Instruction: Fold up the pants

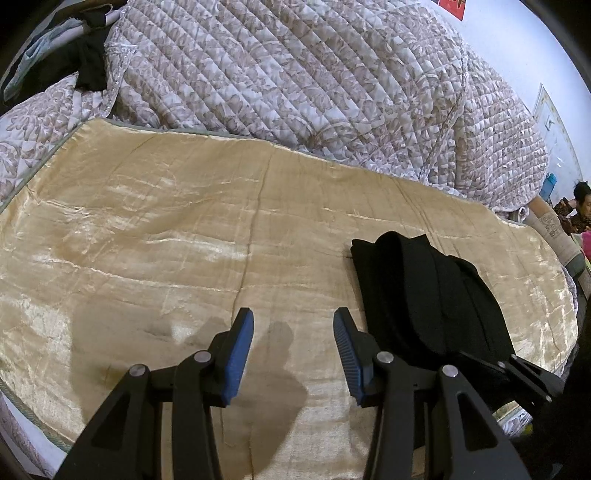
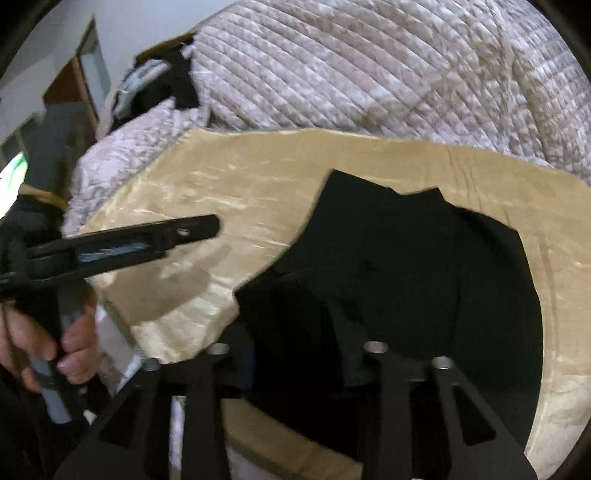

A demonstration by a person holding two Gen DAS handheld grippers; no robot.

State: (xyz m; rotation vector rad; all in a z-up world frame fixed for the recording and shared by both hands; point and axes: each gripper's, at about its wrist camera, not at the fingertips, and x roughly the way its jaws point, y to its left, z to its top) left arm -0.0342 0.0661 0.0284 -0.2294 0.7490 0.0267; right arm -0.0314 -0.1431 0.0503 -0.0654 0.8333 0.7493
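Folded black pants lie in soft layers on a shiny gold velvet mat, beside a quilted floral blanket. The left gripper, with ribbed blue pads, is open and empty. The right gripper sits over the pants; whether it grips them I cannot tell.

Soft, even light; sheen on the gold cloth, faint shadows under the left tongs. Right view blurs; edges bend.

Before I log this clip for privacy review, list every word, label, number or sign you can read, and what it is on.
None can be read.
Red sign on the wall, top edge of the left wrist view: cut off, its marks too small to read.
Pale roll at the bed's right end: printed marks, too blurred to read.
Framed board on the wall: nothing legible.
Black pants, golden cover, quilt: no text visible.
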